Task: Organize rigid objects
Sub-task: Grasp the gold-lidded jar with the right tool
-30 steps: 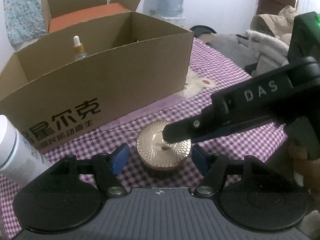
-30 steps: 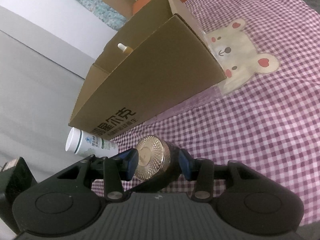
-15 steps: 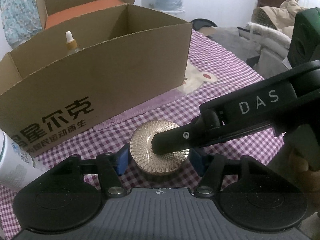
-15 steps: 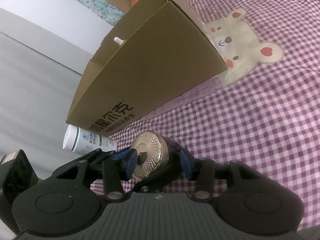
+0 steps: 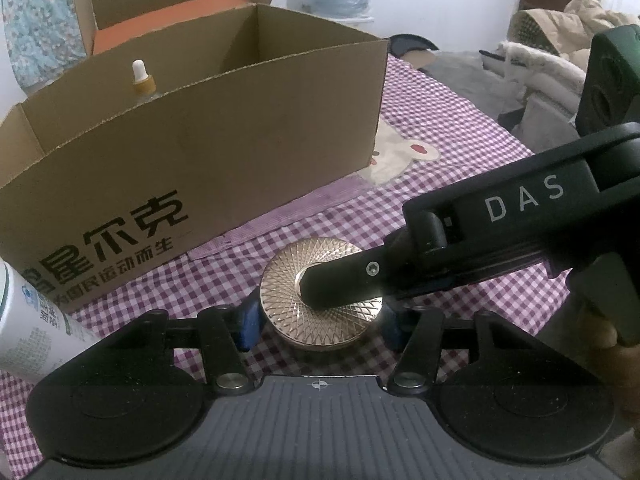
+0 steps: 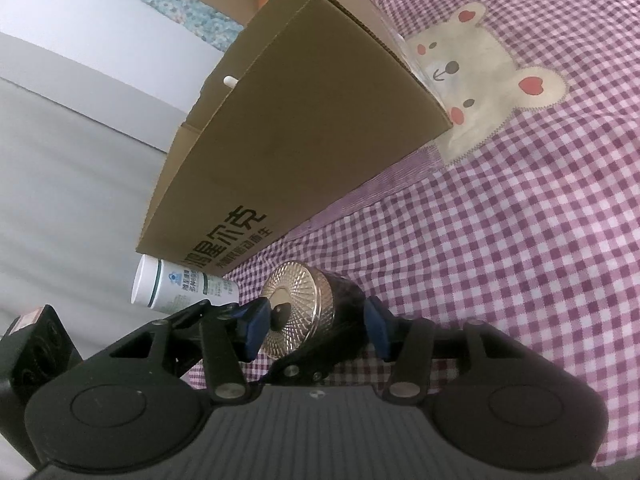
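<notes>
Both tools are on one object. Your left tool [image 5: 320,322] has its blue pads set against opposite sides of the gold-lidded jar [image 5: 322,308], narrow around it. Your right tool [image 6: 316,320] grips the same jar top to bottom, one pad on the lid knob, the other under the dark base. The jar sits on the checked cloth [image 6: 540,240] just in front of the cardboard box [image 5: 224,140].

Here's the risk: if you lift with either tool while both are clamped, they'll fight and the smooth metal lid could slip free or pop off. One must let go first.

A white bottle [image 6: 180,286] lies near the box's left corner; a swing could knock it. A dropper bottle [image 5: 142,80] already stands inside the box. The cloth carries a bear patch [image 6: 480,68]. Clothes are piled beyond.
</notes>
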The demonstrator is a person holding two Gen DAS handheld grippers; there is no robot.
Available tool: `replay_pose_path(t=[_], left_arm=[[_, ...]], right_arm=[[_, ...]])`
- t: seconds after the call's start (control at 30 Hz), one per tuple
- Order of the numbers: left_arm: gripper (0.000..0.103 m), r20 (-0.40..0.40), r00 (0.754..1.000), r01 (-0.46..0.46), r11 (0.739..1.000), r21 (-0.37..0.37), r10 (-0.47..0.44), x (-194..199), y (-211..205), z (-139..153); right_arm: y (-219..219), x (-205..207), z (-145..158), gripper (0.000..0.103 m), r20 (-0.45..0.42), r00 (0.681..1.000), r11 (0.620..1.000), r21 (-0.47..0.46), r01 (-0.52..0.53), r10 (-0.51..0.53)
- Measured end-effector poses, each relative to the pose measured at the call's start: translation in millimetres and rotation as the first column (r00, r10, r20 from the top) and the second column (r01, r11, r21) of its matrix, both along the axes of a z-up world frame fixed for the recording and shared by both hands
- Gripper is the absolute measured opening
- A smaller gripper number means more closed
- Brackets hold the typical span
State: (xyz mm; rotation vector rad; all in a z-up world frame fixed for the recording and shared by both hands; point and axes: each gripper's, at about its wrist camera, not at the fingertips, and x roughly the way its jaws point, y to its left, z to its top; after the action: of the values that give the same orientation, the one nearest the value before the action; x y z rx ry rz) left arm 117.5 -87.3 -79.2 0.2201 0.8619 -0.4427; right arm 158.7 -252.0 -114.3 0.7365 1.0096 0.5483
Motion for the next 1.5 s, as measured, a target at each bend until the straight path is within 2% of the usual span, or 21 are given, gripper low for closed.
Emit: replay_pose_path(t=[0.9,1.5], left_arm=[[0.058,-0.021,1.000,-0.011,1.000,-0.001,0.011,0.5,1.3,-0.6],[0.056,0.001,1.000,-0.024,1.000,-0.007,0.024,-3.0,2.2,4.2]], right_arm=[[-0.7,-4.2,-1.8,0.054,-0.012,1.000,0.999,0.027,0.026,-0.025],[5.2,-1.5,3.1,0.054,-0.001,1.000,1.000,0.013,0.013,-0.013]])
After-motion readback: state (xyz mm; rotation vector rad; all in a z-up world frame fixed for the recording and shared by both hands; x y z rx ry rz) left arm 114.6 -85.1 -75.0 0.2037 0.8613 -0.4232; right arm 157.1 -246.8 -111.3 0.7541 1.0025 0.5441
